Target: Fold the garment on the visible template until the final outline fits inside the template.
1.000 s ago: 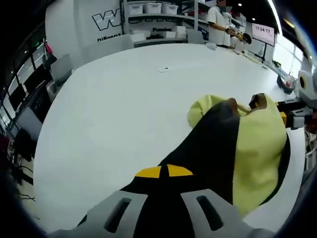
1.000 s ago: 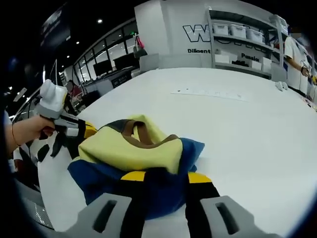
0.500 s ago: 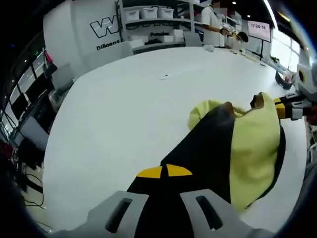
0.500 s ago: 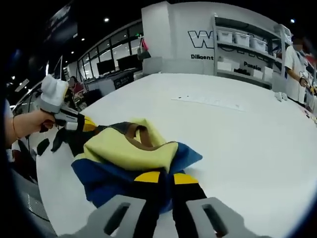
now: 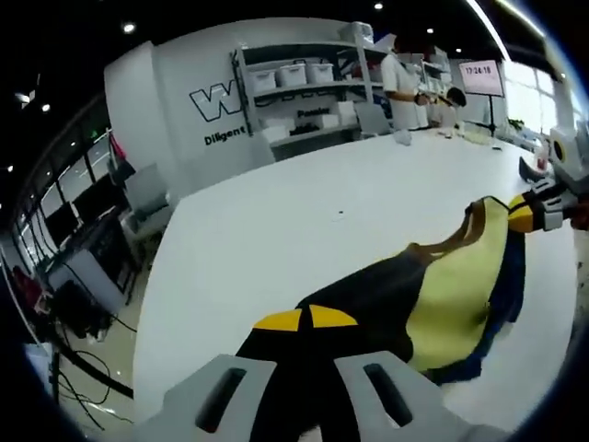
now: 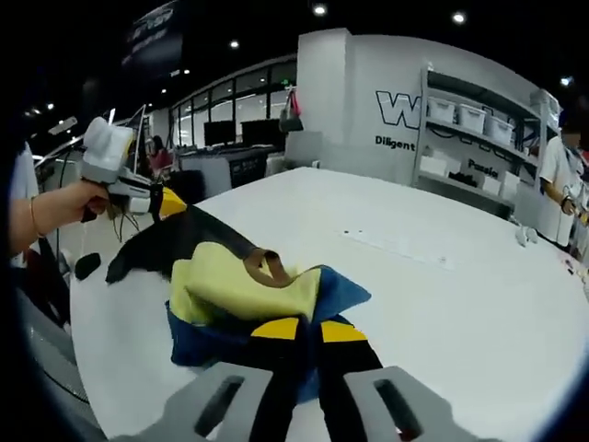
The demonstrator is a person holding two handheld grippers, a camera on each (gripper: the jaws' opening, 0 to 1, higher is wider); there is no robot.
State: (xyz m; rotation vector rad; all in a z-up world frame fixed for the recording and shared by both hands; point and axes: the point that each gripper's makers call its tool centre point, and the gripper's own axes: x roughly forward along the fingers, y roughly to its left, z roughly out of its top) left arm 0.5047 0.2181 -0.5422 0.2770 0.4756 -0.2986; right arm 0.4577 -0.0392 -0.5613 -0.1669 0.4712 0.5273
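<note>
The garment [image 5: 451,290] is black, pale yellow and blue with a brown neckband, and it is stretched over the white table [image 5: 267,230]. My left gripper [image 5: 305,319] is shut on its black end. My right gripper [image 5: 529,214] comes in from the right edge, holding the far yellow end. In the right gripper view the garment [image 6: 239,285] bunches in front of my right gripper [image 6: 299,329], which is shut on the blue cloth. There a hand holds my left gripper [image 6: 167,202] up at the left, and the black part hangs from it. A faint line of marks [image 6: 396,247] crosses the table [image 6: 460,322].
Shelves with white bins [image 5: 294,87] stand against the far wall. A person [image 5: 400,78] stands at the table's far end near a screen [image 5: 485,74]. Chairs [image 5: 147,198] and cables line the left table edge. The shelves [image 6: 460,129] and person [image 6: 561,175] also appear in the right gripper view.
Both grippers have risen and drawn apart with the garment. The cloth now spans longer between them, with the black part pulled out straight instead of heaped.
</note>
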